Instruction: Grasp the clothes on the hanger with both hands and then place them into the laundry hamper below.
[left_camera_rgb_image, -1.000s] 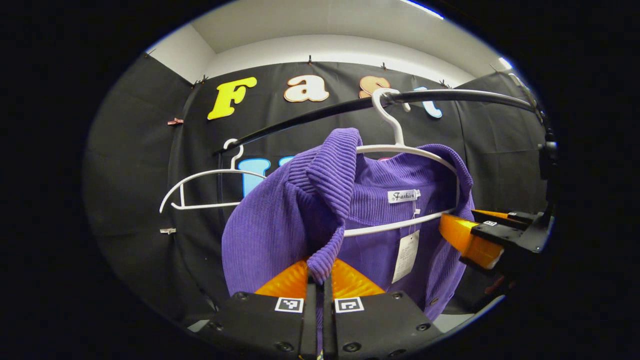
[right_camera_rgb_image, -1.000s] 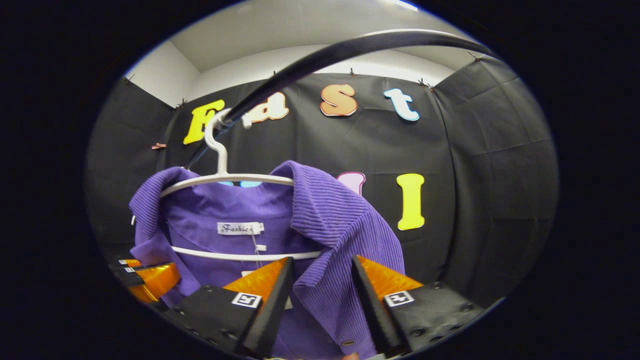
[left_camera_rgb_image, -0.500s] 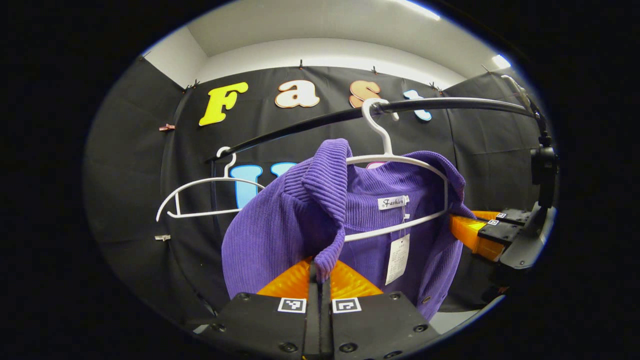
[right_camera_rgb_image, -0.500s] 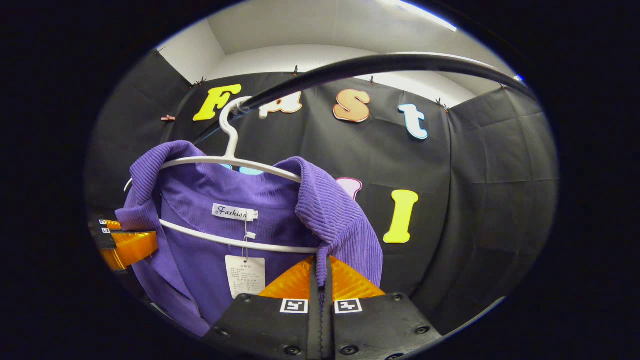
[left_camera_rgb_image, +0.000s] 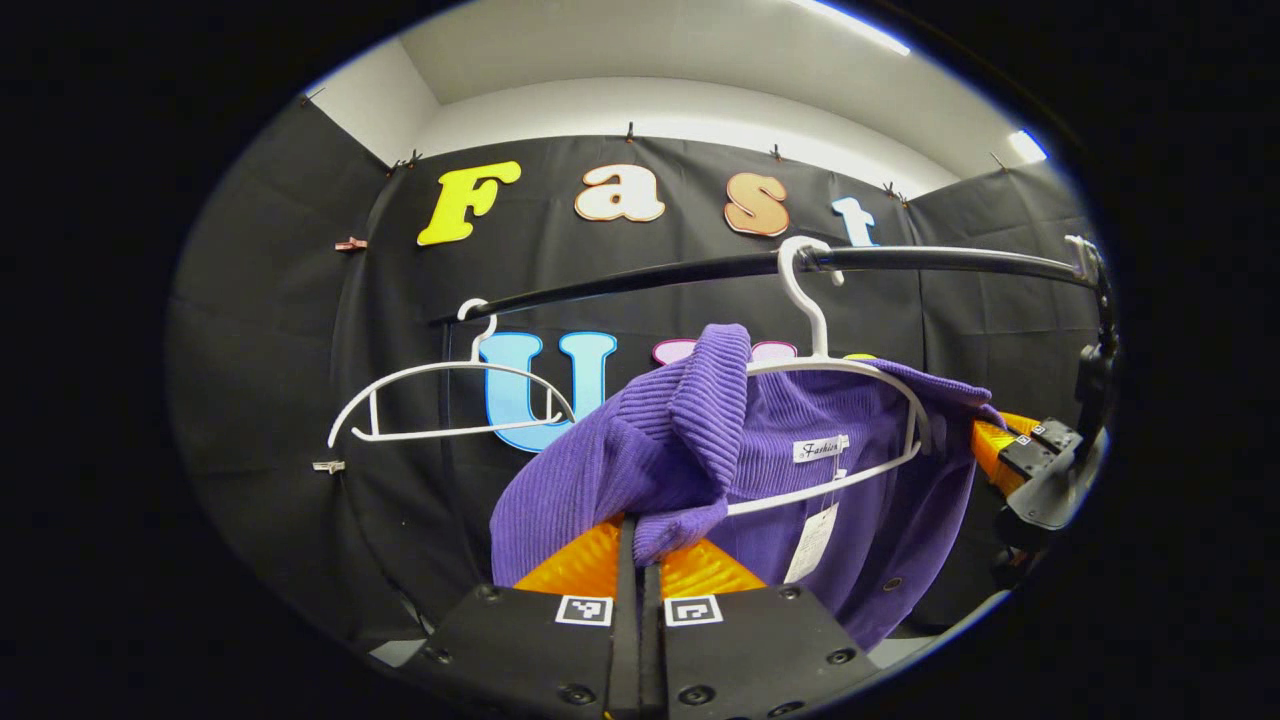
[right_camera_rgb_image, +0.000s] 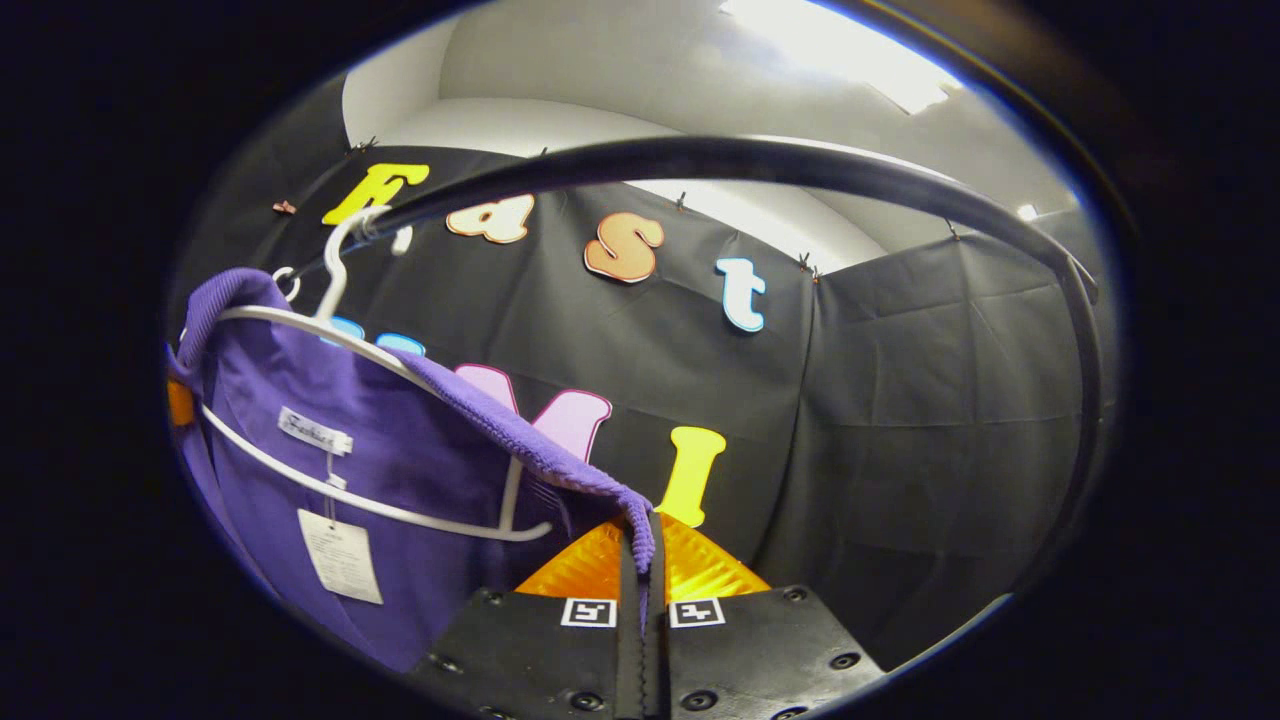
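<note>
Garment: purple ribbed cardigan (left_camera_rgb_image: 650, 450) hangs on a white hanger (left_camera_rgb_image: 850, 420), whose hook sits over the black rail (left_camera_rgb_image: 700, 272), toward the rail's right end in the left gripper view. A second, bare white hanger (left_camera_rgb_image: 440, 400) hangs further left on the same rail.

Left gripper (left_camera_rgb_image: 637, 545): jaws together, clamped on a fold of the cardigan's left front edge, cloth bunched just above the tips. Right gripper (right_camera_rgb_image: 640, 545): jaws likewise pressed together on the opposite front edge, the fabric drawn taut from the hanger's shoulder down to the tips. The right gripper also appears at the right edge of the left gripper view, beside the far shoulder.

Judgement: one hold on each side spreads the opening so both shoulders can slip off the hanger arms; the shoulders are not yet free of the hanger.

Hidden: laundry hamper is below the frames, so its position under the rail cannot be checked. Lower hem of the cardigan is cut off. Swing tag (right_camera_rgb_image: 340, 560) and neck label are too small to read.
</note>
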